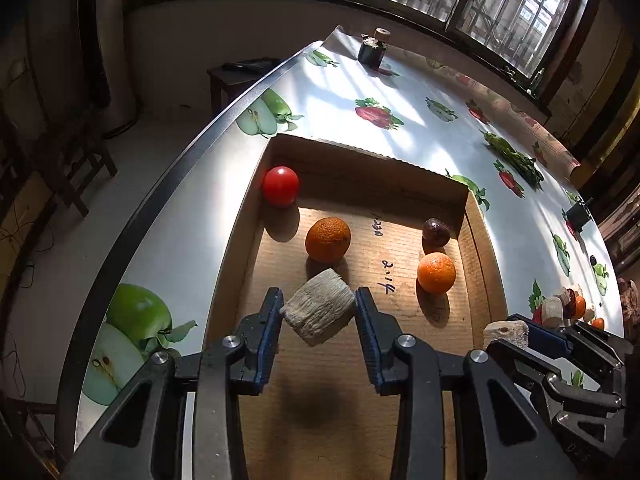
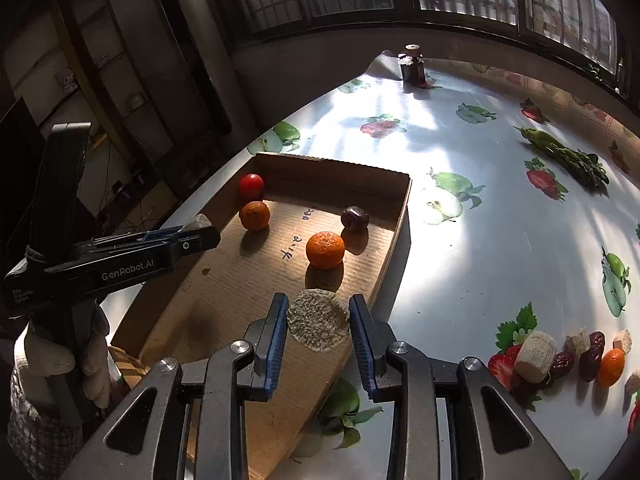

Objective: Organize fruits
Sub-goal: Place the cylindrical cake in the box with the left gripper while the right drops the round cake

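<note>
My left gripper (image 1: 318,300) is shut on a pale ribbed chunk (image 1: 320,314), held above the near part of a shallow cardboard box (image 1: 360,150). In the box lie a red tomato (image 1: 281,185), two oranges (image 1: 328,239) (image 1: 436,273) and a dark round fruit (image 1: 436,232). My right gripper (image 2: 318,304) is shut on a pale fibrous round piece (image 2: 318,322), over the box's (image 2: 332,162) near right edge. It also shows at the right of the left wrist view as the right gripper (image 1: 520,326) with its piece (image 1: 505,330). The left gripper (image 2: 200,232) reaches in from the left.
A heap of pale chunks (image 2: 535,356), dark dates (image 2: 592,354) and a small orange fruit (image 2: 611,366) lies on the fruit-print tablecloth (image 2: 500,220) to the right. A dark jar (image 2: 412,66) stands at the far corner. A gloved hand (image 2: 48,360) holds the left gripper's handle. The table edge (image 1: 160,200) runs along the left.
</note>
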Motion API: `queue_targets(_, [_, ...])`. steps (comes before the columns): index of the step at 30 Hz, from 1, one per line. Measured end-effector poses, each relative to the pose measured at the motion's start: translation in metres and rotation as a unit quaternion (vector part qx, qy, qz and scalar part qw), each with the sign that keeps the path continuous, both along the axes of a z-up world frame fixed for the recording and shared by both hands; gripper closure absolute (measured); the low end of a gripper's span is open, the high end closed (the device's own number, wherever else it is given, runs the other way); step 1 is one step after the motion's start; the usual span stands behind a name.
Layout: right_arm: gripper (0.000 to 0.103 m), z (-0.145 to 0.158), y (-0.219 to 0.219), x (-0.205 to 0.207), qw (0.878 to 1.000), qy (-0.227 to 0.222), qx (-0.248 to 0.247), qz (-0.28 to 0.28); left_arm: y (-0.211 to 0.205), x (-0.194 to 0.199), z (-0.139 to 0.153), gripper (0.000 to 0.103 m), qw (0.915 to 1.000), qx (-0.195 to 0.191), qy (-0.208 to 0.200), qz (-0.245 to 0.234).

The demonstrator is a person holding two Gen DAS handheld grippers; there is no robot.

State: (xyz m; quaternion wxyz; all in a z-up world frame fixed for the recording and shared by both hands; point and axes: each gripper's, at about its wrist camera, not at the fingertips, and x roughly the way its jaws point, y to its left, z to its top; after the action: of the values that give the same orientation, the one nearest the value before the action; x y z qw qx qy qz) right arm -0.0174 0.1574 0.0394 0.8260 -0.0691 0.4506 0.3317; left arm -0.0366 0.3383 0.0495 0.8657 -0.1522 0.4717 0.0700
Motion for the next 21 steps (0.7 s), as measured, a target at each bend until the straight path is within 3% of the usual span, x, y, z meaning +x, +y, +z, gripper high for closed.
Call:
queue_targets(5, [0.069,-0.023,0.03,0.015,1.0,0.015,-0.026,0.009,0.0,0.013,-0.014,0.067,0.9998,-0.004,0.022,-0.002])
queue_targets(12, [0.069,-0.03,0.047,0.027,0.999,0.007,-0.041,0.007,0.003,0.024,-0.024,0.065,0.999,-0.003,0.045,0.007])
queue_targets(17, [0.062,-0.023,0.048,0.023,0.999,-0.015,-0.036,0.009,0.008,0.016,-0.013,0.063,0.9995,-0.019,0.022,0.013])
queue_targets(20, [0.061,-0.005,0.035,0.014,0.999,-0.039,-0.019,0.001,0.007,0.001,0.008,0.061,0.9996,0.001,-0.006,0.027])
queue_targets(21, [0.061,0.002,0.028,0.011,0.999,-0.046,-0.012,-0.005,0.003,-0.005,0.015,0.055,0.9993,0.012,-0.016,0.032])
